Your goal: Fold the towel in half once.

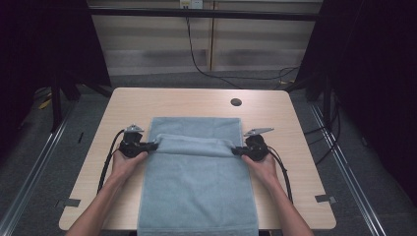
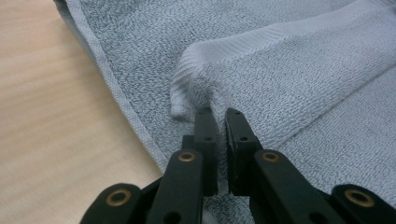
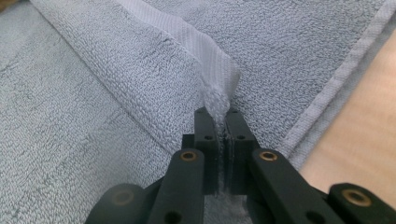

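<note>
at the left of the high view, the person's left hand (image 1: pixel 125 164) carries the left tongs (image 1: pixel 153 145), whose jaws are closed tight on a corner of the blue-grey towel (image 1: pixel 196 191). in the left gripper view the left tongs (image 2: pixel 221 114) pinch a bunched fold of terry cloth, with the towel's hemmed edge running down beside them onto the bare wood. the towel lies along the middle of the pale wooden surface (image 1: pixel 123 108), its near end hanging over the front edge, its far end folded over into a raised ridge stretched between the two tongs. a small dark round hole (image 1: pixel 236 102) sits in the surface beyond the towel. at the right, the right hand (image 1: pixel 263 167) carries the right tongs (image 1: pixel 234 150), likewise clamped on the opposite corner; in the right gripper view the right tongs (image 3: pixel 221 113) grip a thin gathered peak of the towel's woven border.
</note>
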Motion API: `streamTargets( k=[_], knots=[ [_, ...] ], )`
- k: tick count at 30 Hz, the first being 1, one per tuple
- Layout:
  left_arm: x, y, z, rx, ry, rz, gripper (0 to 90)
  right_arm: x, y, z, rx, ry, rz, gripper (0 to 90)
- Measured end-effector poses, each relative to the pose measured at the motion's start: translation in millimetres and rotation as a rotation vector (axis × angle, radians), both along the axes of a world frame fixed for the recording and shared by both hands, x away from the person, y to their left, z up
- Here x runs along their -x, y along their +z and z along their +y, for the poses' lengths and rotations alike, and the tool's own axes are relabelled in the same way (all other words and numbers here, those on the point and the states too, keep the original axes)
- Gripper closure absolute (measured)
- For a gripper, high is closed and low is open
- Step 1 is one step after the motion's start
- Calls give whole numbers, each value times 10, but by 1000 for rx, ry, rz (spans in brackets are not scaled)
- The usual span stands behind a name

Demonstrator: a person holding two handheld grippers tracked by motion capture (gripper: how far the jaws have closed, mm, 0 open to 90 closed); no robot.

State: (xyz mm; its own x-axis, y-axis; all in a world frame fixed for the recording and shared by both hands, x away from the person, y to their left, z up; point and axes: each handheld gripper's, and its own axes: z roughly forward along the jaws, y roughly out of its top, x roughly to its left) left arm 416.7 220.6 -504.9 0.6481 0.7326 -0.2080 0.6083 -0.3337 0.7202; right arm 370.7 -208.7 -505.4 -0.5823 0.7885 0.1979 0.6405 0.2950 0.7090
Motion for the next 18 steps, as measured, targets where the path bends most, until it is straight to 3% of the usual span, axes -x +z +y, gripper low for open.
streamTargets(
  k=[4,8,15,18],
  knots=[
    [-131,-22,-18,4,15,-17,849,-162,-26,14,-10,-47,-19,865],
    [-205,-21,-21,0,9,-17,850,-248,-75,-23,-67,-89,-24,867],
    [-287,-21,-57,-13,34,-29,850,-405,-26,49,-3,-126,-15,867],
    [-350,-21,-61,-17,39,-27,849,-461,-22,56,0,-139,-11,867]
  ],
)
